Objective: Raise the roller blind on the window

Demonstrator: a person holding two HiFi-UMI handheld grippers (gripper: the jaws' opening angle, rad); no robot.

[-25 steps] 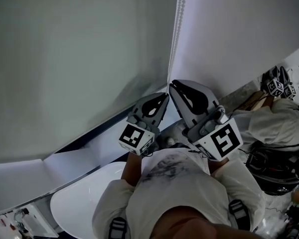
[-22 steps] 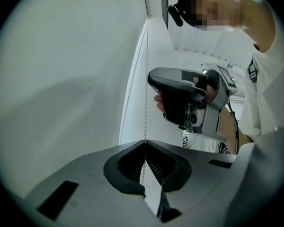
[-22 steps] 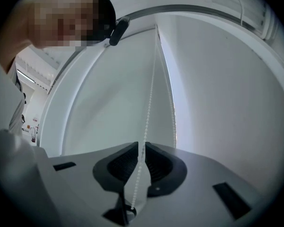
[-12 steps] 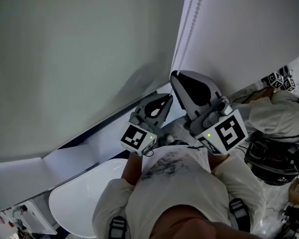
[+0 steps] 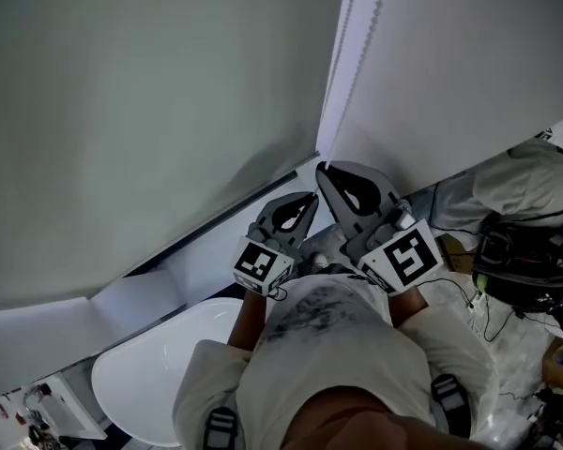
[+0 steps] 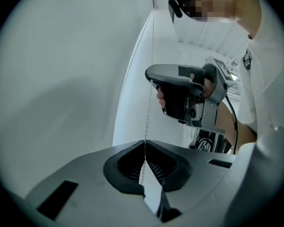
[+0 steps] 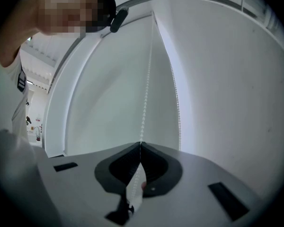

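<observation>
L tool (image 5: 311, 198) & R tool (image 5: 322, 168) both tight on bead chain (image 7: 144, 110), beside roller blind (image 5: 150, 111)

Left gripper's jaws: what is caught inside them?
A thin bead chain runs down into the left gripper, whose jaws are closed on it. Right where the pads press together the beads are covered, so the pinched stretch of chain cannot be seen.

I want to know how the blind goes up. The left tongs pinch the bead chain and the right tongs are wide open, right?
Not quite. The right tongs are not wide open: they are shut on the bead chain, as the right gripper view shows. The left tongs do pinch the bead chain.
</observation>
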